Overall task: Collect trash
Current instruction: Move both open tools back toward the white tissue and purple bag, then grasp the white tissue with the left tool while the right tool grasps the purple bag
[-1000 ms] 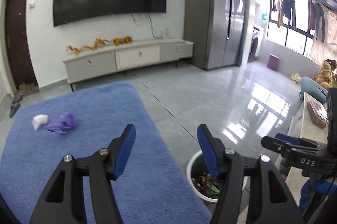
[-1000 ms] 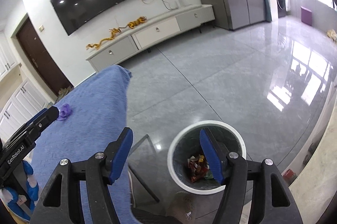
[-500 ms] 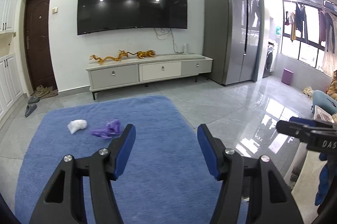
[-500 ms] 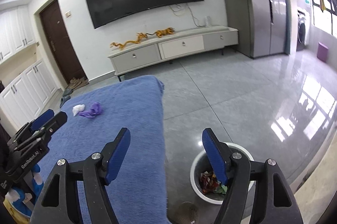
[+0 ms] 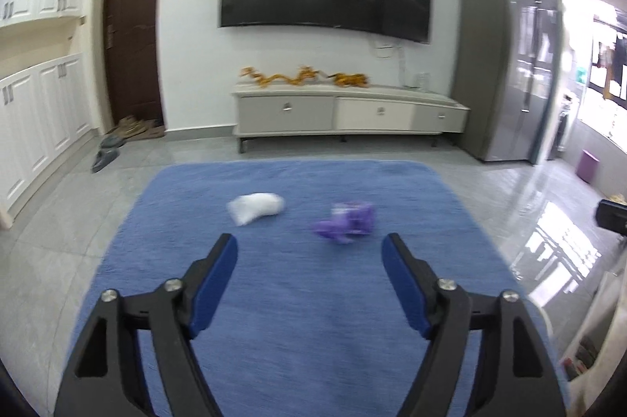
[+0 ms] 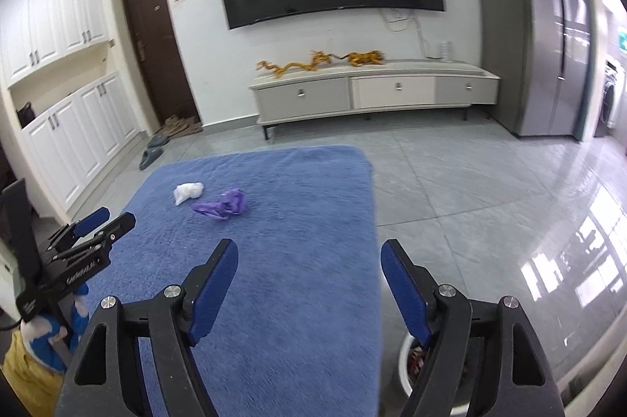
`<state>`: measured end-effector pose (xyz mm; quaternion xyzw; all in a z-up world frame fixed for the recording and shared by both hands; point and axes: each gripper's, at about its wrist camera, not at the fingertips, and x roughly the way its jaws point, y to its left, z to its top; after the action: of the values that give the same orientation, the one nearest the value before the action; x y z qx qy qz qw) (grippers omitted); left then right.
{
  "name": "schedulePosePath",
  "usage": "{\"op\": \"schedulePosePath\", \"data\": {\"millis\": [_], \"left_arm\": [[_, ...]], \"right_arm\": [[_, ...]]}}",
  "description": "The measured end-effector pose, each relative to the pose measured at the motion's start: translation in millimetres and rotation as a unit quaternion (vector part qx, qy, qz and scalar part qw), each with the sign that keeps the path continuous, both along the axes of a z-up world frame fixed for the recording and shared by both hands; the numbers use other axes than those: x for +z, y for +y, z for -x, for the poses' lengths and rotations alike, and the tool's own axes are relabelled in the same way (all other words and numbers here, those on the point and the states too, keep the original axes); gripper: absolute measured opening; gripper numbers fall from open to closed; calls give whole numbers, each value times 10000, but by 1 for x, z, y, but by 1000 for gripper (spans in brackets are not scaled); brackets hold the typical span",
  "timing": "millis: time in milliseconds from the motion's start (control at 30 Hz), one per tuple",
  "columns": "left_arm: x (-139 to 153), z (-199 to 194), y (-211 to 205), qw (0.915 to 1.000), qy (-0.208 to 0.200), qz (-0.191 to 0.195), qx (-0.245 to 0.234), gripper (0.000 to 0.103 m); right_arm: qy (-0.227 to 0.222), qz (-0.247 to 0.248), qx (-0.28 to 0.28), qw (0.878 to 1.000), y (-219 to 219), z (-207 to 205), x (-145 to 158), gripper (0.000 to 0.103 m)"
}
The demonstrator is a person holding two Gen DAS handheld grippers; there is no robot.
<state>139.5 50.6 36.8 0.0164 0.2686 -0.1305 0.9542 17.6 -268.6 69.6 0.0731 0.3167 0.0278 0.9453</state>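
I'm holding both hand-held grippers, left [image 5: 309, 254] and right [image 6: 309, 258], spread and empty; the limp purple wrapper [image 5: 347, 223] risks slipping off the blue rug [image 5: 298, 319].

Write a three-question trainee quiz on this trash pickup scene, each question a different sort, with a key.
1. True or false: the left claw is closed on the purple wrapper.
2. Multiple choice: the white crumpled paper lies on A) the TV cabinet, B) the blue rug, C) the bare tile floor.
3. Fill in: in the right wrist view, the white bin shows partly behind the right claw's ____ finger.

Key:
1. False. Both claws are open and hold nothing; the wrapper lies on the rug ahead.
2. B, just left of the purple wrapper.
3. Right. Only its rim and some trash inside show.
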Motion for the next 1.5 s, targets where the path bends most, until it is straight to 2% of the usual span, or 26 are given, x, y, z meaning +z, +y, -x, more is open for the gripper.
{"op": "schedulePosePath", "data": {"millis": [200,333,467,800,900,967,1033,1100,1133,1167,1233,1267,1333,1500], "left_arm": [[-23,-50,43,9992,165,-173,332,79],[-39,-82,55,9986,368,-239,290,79],[-51,-108,51,9983,500,-267,150,79],[-70,-183,30,9976,684,-3,-75,79],[-82,-205,24,9956,922,-29,-149,79],[-92,-219,22,9925,1218,4,-127,79],[-98,-227,24,9888,1478,128,-159,79],[-99,-229,26,9877,1540,204,-182,78],[-100,-229,27,9868,1590,219,-203,78],[-101,-229,27,9860,1635,242,-216,75],[-101,-225,26,9842,1704,339,-353,52],[-101,-222,26,9838,1708,374,-385,48],[-98,-213,24,9836,1698,385,-475,34],[-86,-169,24,9858,1561,312,-535,29]], "right_arm": [[152,-154,487,9986,24,-61,-25,80],[325,-251,834,9957,43,-102,-48,80],[418,-389,1089,9924,57,-137,-70,86],[442,-1095,1266,9849,74,-211,-104,86],[540,-1168,1254,9837,78,-222,-116,86],[623,-1205,1249,9829,81,-229,-123,86],[705,-1249,1243,9818,83,-235,-130,83],[825,-1290,1251,9802,85,-241,-136,71],[869,-1303,1261,9796,86,-243,-137,69],[914,-1297,1266,9792,87,-243,-139,64],[964,-1236,1288,9792,87,-243,-139,49],[976,-1239,1314,9787,87,-241,-138,40],[952,-1212,1355,9787,86,-234,-136,39],[917,-1223,1368,9787,75,-204,-128,37]]}}
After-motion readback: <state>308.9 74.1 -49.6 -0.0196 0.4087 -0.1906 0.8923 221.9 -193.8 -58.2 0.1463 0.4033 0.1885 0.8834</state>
